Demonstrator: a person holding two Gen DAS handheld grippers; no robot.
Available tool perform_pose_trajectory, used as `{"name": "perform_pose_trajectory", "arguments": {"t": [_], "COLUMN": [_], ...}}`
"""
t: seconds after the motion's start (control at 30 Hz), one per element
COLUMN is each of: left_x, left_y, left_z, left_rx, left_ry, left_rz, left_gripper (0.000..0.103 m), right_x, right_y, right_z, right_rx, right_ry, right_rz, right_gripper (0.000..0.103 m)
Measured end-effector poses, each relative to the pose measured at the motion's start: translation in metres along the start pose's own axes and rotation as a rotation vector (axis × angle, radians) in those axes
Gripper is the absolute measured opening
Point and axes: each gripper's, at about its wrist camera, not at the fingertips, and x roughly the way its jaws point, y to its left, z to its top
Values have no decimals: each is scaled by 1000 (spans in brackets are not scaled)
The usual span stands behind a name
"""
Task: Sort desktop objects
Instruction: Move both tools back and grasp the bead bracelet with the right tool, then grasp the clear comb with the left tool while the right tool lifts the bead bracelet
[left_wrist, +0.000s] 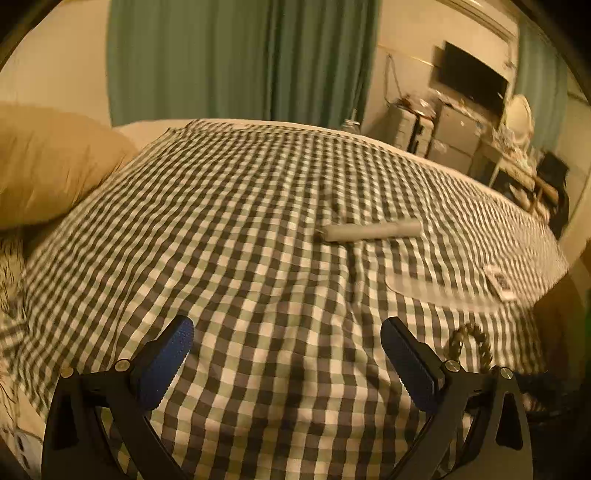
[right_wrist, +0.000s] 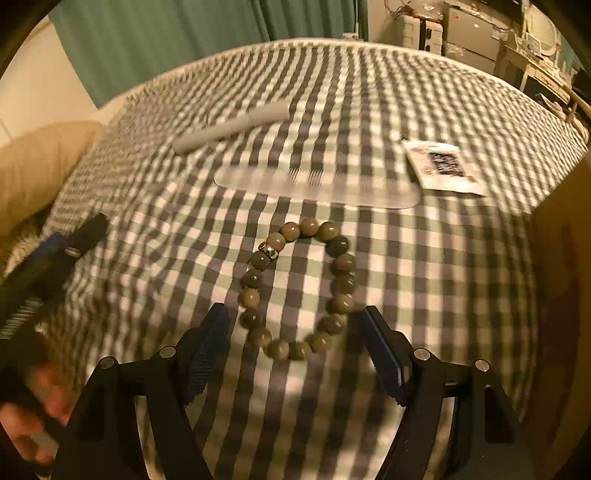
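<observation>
A bracelet of round olive-brown beads lies in a ring on the checked cloth. My right gripper hangs over it, open, its blue-padded fingers standing either side of the ring's near arc without pressing it. Beyond it lie a clear comb, a grey tube and a white printed packet. My left gripper is open over bare cloth with nothing between its fingers. From it, the grey tube lies ahead, the comb and packet to the right, the bracelet beside its right finger.
A tan pillow rests at the cloth's left edge. Green curtains hang behind, with cluttered drawers and shelves at the far right. A brown panel rises along the right edge. A hand holds the left gripper at lower left.
</observation>
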Motion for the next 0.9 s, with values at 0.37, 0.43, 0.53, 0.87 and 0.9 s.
{"name": "perform_pose_trajectory", "arguments": {"t": [0.37, 0.43, 0.53, 0.87, 0.9], "left_x": [2, 0, -2, 3, 4], "left_y": [35, 28, 14, -79, -85], "left_z": [1, -1, -3, -12, -11], "left_rx": [-204, -176, -107, 358, 387], "left_ry": [39, 37, 40, 72, 67], "left_rz": [-101, -110, -148, -273, -277], "left_gripper": [103, 103, 103, 103, 103], "right_x": [-3, -13, -38, -72, -67], "right_y": [7, -4, -21, -75, -80], "right_z": [5, 3, 6, 8, 8], "right_rx": [-22, 2, 41, 170, 197], "right_ry": [-78, -88, -138, -203, -188], "right_rz": [-87, -54, -30, 56, 77], "right_gripper": [23, 23, 23, 5, 5]}}
